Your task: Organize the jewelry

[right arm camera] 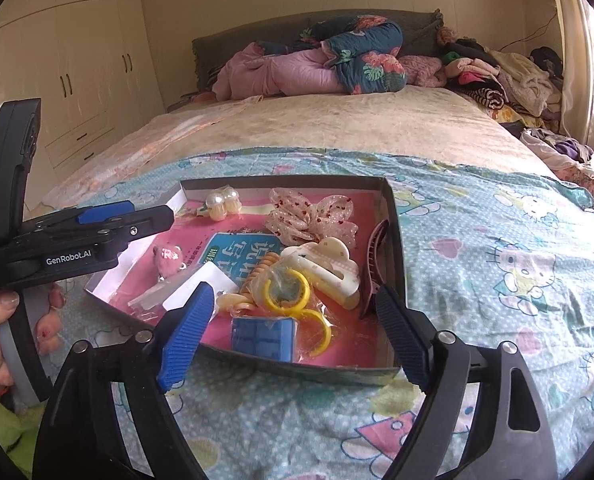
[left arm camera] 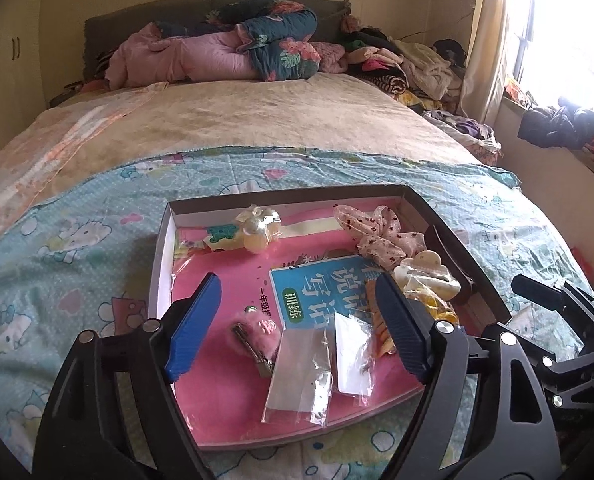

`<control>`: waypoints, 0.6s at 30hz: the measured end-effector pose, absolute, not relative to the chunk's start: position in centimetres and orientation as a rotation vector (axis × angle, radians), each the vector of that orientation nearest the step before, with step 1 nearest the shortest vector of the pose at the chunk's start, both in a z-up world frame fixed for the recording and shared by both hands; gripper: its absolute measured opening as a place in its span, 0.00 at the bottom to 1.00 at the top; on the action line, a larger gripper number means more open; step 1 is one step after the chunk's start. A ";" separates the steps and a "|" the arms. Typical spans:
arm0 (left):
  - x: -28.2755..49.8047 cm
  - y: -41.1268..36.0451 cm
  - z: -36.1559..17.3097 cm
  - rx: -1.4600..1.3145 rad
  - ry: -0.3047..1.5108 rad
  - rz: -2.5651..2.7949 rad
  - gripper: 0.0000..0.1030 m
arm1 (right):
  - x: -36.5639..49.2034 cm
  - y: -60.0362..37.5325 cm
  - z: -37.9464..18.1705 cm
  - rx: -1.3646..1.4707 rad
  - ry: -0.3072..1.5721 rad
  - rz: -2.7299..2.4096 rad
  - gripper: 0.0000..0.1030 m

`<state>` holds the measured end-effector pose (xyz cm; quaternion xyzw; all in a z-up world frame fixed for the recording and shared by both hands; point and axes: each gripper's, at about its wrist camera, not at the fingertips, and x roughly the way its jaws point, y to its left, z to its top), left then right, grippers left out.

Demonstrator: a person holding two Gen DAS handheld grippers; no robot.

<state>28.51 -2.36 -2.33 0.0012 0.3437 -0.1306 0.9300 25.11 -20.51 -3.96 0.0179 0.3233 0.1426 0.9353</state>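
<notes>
A shallow cardboard box [left arm camera: 159, 264] [right arm camera: 393, 216] lined with a pink book lies on the bed. In it lie a pink fluffy clip [left arm camera: 257, 330] [right arm camera: 168, 258], clear packets [left arm camera: 301, 376], a pearl hair tie [left arm camera: 259, 226] [right arm camera: 222, 200], a dotted bow [left arm camera: 381, 232] [right arm camera: 313, 212], a cream claw clip [left arm camera: 425, 270] [right arm camera: 329, 268], yellow rings [right arm camera: 287, 290] and a blue block [right arm camera: 263, 338]. My left gripper [left arm camera: 297, 320] is open and empty over the box's near left part; it also shows in the right wrist view [right arm camera: 137, 216]. My right gripper [right arm camera: 293, 328] is open and empty at the box's near edge.
The box rests on a teal cartoon-print sheet [right arm camera: 497, 264] on a bed. Folded quilts [left arm camera: 233, 52] and piled clothes [left arm camera: 409, 64] lie at the headboard end. Wardrobes [right arm camera: 77, 72] stand at the left, a window [left arm camera: 569, 24] at the right.
</notes>
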 end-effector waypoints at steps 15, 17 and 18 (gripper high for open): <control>23.3 -1.0 0.6 -0.010 0.625 -0.238 0.89 | 20.8 -21.4 -1.4 0.051 0.590 0.270 0.92; 22.7 -0.7 0.8 -0.015 0.621 -0.235 0.89 | 20.2 -21.5 -1.0 0.053 0.580 0.270 0.92; 22.3 -0.6 0.9 -0.019 0.617 -0.233 0.89 | 20.0 -21.4 -0.8 0.053 0.576 0.270 0.92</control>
